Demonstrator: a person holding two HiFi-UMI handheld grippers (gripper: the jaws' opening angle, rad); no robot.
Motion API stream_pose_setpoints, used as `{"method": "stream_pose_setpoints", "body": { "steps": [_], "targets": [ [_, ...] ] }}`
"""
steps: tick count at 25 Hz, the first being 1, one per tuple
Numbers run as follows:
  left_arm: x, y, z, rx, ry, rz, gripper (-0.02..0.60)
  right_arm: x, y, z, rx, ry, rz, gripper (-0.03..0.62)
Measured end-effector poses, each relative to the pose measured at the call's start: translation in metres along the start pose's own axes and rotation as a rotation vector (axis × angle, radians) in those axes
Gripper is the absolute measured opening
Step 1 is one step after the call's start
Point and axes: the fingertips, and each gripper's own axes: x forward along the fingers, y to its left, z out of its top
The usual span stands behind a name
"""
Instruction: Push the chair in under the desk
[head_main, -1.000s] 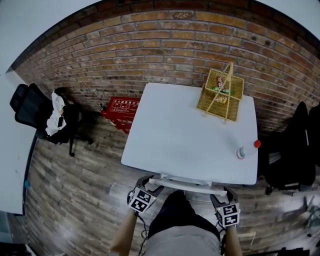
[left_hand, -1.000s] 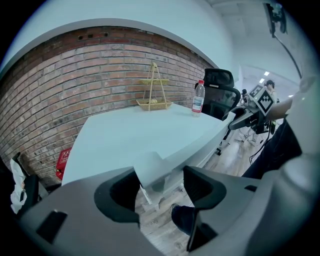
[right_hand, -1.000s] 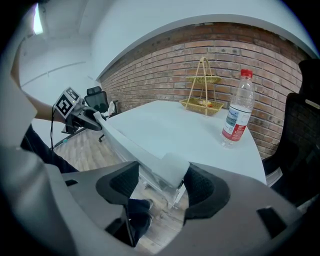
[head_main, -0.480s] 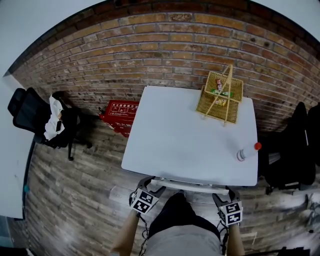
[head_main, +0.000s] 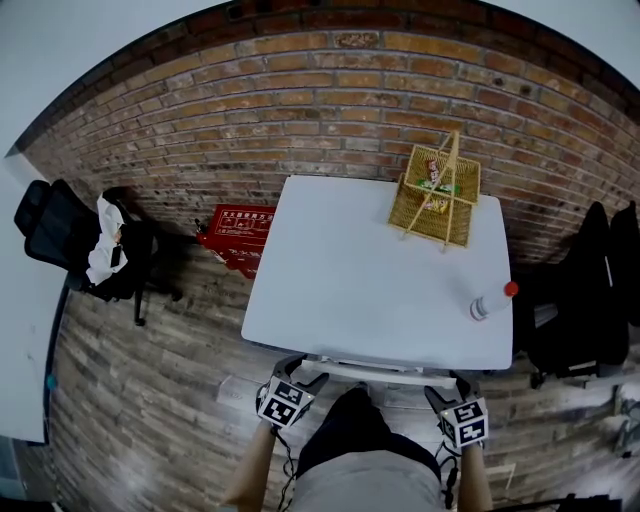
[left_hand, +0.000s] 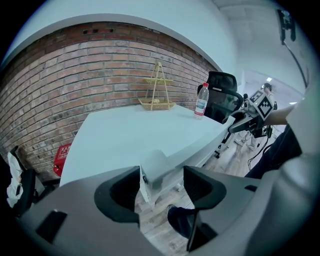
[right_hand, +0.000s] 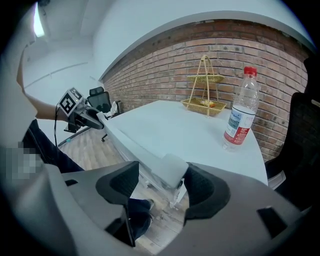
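Observation:
The white desk (head_main: 340, 280) stands against the brick wall. One black office chair (head_main: 575, 300) is just off its right side, also in the left gripper view (left_hand: 222, 95). A second black chair (head_main: 55, 225), with a white cloth (head_main: 105, 240) draped on it, stands far left. My left gripper (head_main: 300, 368) (left_hand: 160, 187) is open at the desk's front left corner, which shows between its jaws. My right gripper (head_main: 446, 390) (right_hand: 160, 185) is open at the front right corner in the same way. Neither touches a chair.
A wicker basket (head_main: 435, 190) with a tall handle sits at the desk's back right. A water bottle (head_main: 488, 300) with a red cap stands near the right edge. A red crate (head_main: 240, 225) lies on the wood floor left of the desk. The person's legs are between the grippers.
The head view has shifted a little. Both grippers stay at the desk's front corners, still open.

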Motion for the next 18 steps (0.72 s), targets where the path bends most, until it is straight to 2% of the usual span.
{"method": "stream_pose_setpoints", "body": {
  "steps": [5, 8, 9, 11, 12, 15, 18],
  "targets": [
    [-0.016, 0.001, 0.007, -0.020, -0.032, -0.006, 0.279, -0.027, 0.001, 0.020, 0.003, -0.070, 0.020, 0.287],
    [-0.032, 0.007, 0.031, -0.044, -0.129, 0.011, 0.279, -0.042, 0.003, 0.047, 0.033, -0.163, 0.036, 0.282],
    [-0.038, 0.009, 0.043, -0.067, -0.182, 0.011, 0.278, -0.044, 0.001, 0.057, 0.042, -0.210, 0.033, 0.257],
    [-0.047, 0.009, 0.073, -0.095, -0.271, -0.001, 0.276, -0.047, -0.003, 0.077, 0.055, -0.300, 0.013, 0.063],
    [-0.051, 0.007, 0.089, -0.096, -0.307, -0.006, 0.270, -0.047, -0.004, 0.087, 0.059, -0.331, 0.006, 0.051],
    [-0.057, -0.001, 0.132, -0.075, -0.406, 0.000, 0.196, -0.046, -0.002, 0.115, 0.066, -0.383, -0.013, 0.035],
    [-0.055, -0.019, 0.168, -0.046, -0.472, -0.024, 0.148, -0.046, 0.002, 0.140, 0.060, -0.430, -0.046, 0.024]
  ]
}}
